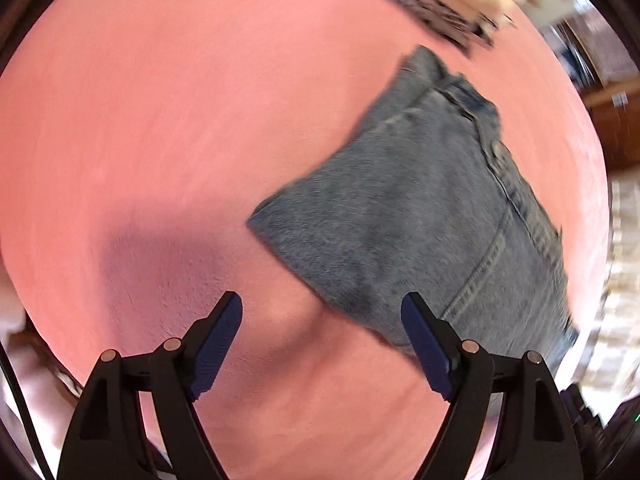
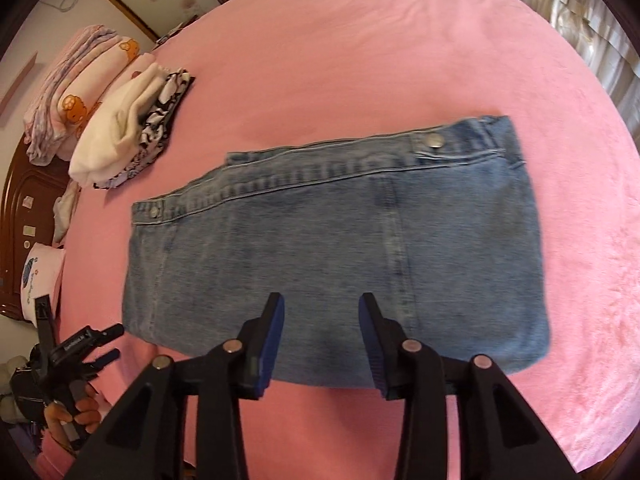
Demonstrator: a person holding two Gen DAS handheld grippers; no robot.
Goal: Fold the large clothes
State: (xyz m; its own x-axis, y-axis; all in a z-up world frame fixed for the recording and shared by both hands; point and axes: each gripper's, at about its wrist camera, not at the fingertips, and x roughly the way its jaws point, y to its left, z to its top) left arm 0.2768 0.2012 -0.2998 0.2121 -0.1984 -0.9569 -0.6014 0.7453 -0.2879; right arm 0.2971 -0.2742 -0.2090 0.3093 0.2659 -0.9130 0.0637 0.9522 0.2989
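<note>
bare pink bedsheet [image 2: 360, 40], folded pile [image 2: 120, 136] far-left

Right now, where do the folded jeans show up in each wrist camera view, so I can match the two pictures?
Left wrist view: the folded jeans lie right of centre, running diagonally to the lower right, blurred.
Right wrist view: the folded jeans fill the centre, waistband along the far edge, just beyond the open right hand-held gripper.
Shared landmark: the stack of folded clothes on the pink bedsheet.
</note>
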